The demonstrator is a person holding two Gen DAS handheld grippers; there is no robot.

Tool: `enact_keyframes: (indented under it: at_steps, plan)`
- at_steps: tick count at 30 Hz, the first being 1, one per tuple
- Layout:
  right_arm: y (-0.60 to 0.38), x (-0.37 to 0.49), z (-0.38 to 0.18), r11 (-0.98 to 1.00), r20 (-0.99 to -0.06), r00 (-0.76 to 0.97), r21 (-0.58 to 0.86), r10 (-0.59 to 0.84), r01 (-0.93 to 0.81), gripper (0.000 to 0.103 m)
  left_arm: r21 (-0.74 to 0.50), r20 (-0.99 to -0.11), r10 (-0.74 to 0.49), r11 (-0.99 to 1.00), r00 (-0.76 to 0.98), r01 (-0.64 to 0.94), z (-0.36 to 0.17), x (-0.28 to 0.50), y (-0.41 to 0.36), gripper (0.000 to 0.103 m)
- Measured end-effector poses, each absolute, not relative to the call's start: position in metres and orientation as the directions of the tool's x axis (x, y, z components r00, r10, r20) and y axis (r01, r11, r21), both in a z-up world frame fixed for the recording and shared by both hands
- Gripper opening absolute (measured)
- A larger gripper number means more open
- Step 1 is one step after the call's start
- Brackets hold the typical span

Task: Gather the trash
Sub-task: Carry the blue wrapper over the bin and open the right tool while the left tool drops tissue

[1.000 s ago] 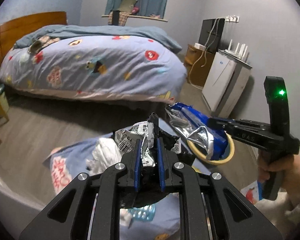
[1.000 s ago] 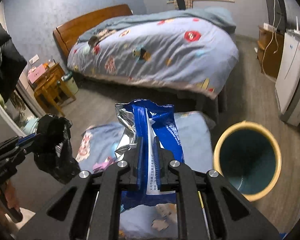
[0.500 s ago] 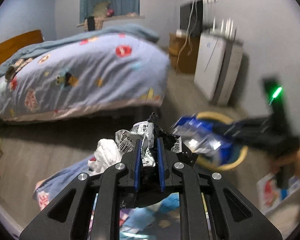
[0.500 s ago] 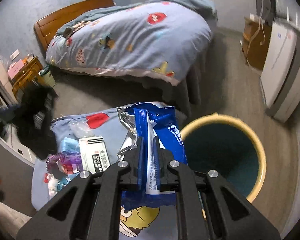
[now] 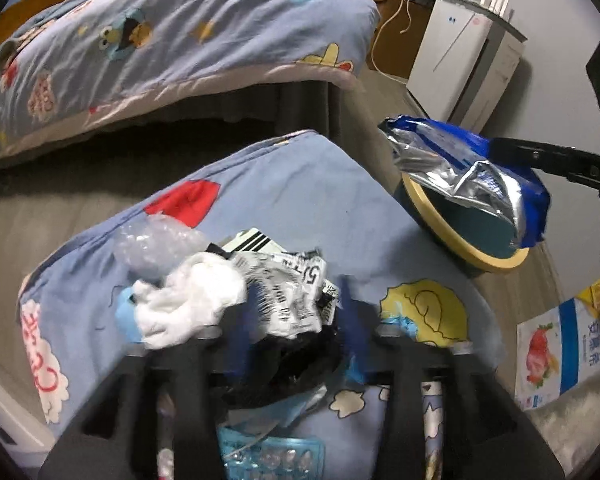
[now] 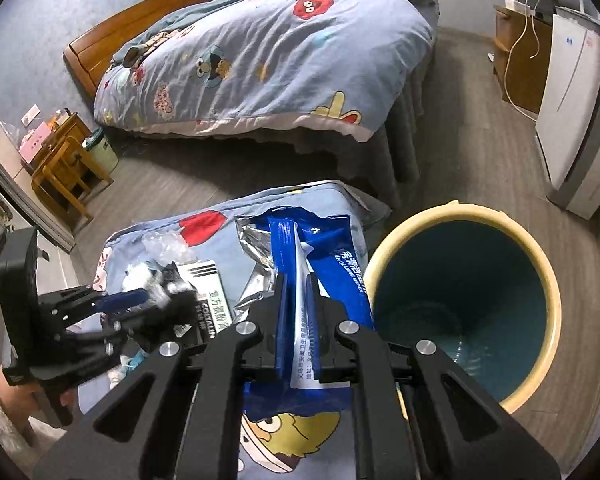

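Beside the bin [image 6: 464,312], the right tool [image 6: 298,312] clamps a blue wrapper [image 6: 328,264]; the blurred left tool [image 5: 296,340] seemingly pinches crumpled trash [image 5: 288,296].

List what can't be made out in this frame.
- Left wrist view: left gripper is motion-blurred, so its hold on the crumpled wrapper is unclear.
- Right wrist view: the bin bottom is cut off by its rim.
- Both views: print on the blue pouch is too small.
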State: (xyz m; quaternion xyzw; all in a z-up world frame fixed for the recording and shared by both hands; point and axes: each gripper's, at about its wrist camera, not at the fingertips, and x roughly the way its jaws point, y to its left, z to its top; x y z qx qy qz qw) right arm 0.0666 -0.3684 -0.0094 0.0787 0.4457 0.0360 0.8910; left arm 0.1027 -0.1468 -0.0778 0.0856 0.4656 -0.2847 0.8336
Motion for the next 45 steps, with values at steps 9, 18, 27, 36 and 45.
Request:
enact_keyframes:
  at_steps: [9,18,27,36,45]
  plan:
    - [-0.363,0.072,-0.011,0.986,-0.792,0.596,0.168,0.129,0.009,0.009,-0.141,-0.774,-0.407,0.858,0.486,0.493,-0.051,0.112,-0.122,0.065]
    - [-0.369,0.073,-0.012,0.982,-0.792,0.594,0.187,0.142,0.015,0.009,-0.131,-0.880,-0.299,0.899,0.368,0.419,-0.097,0.134,-0.112,0.016]
    - [-0.386,0.064,0.003,0.980,-0.759,0.638,0.194,0.128,0.034,0.009,-0.010,-0.761,-0.302,0.890,0.573,0.456,-0.023,0.115,-0.133,0.011]
    - [-0.466,0.049,0.006,0.962,-0.747,0.665,0.177,-0.005,0.207,0.009,-0.107,-0.754,-0.475,0.771,0.454,0.628,-0.009,0.103,-0.250,0.011]
    - [-0.542,0.028,-0.034,0.893,-0.805,0.587,0.198,-0.087,0.405,0.011,-0.151,-0.777,-0.537,0.665,0.328,0.731,-0.055,0.104,-0.353,0.012]
